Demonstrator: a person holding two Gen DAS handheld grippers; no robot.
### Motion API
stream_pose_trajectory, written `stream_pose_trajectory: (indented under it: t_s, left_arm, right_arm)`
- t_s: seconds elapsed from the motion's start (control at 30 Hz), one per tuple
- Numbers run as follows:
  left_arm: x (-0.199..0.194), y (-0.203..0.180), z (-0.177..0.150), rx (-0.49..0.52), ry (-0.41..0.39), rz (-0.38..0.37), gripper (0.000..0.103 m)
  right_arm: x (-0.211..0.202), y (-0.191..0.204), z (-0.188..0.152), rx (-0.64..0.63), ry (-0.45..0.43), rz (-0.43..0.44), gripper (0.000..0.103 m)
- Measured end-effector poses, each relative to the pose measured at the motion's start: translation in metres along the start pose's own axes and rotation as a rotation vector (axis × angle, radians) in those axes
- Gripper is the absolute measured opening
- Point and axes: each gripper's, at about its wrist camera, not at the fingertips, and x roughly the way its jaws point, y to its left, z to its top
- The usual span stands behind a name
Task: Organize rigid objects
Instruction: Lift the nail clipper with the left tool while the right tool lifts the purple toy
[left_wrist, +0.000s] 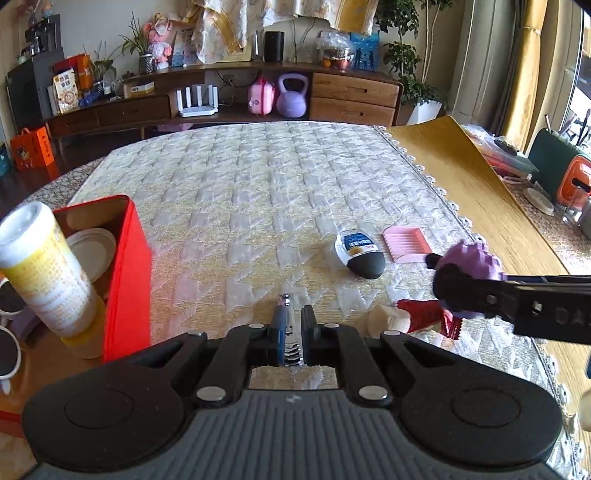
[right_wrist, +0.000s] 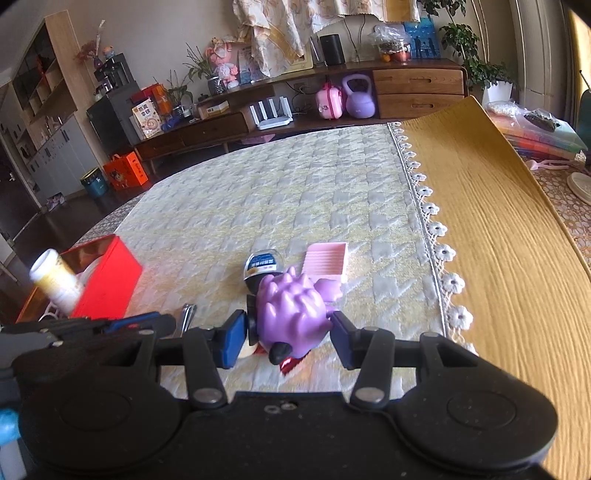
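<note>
While a white lid already lies in the red box (left_wrist: 125, 258) at left of frame, two pickups are under way on the quilted cloth (left_wrist: 258, 184): the left gripper (left_wrist: 291, 325) is clamped on a metal nail clipper (left_wrist: 287, 314), and the right gripper (right_wrist: 290, 332) pinches a spiky purple toy (right_wrist: 291, 306) at centre frame. A black-and-white bottle (left_wrist: 360, 253), a pink comb (left_wrist: 404, 243) and a red wrapper (left_wrist: 424, 314) still await sorting. The yellow-labelled bottle (left_wrist: 44, 269) beside the box carries print too blurred to read.
</note>
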Motion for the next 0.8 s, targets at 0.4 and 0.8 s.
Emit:
stream_pose_trajectory:
  t_s: [0.4, 0.8]
  left_arm:
    - [0.018, 0.007, 0.004, -0.042, 0.072, -0.038, 0.011]
    - [0.033, -0.003, 0.003, 0.015, 0.085, -0.004, 0.064]
  right_arm:
    - [-0.009, -0.01, -0.007, 0.026, -0.016, 0.015, 0.048]
    - [-0.007, -0.03, -0.019, 0.069, -0.005, 0.012, 0.049]
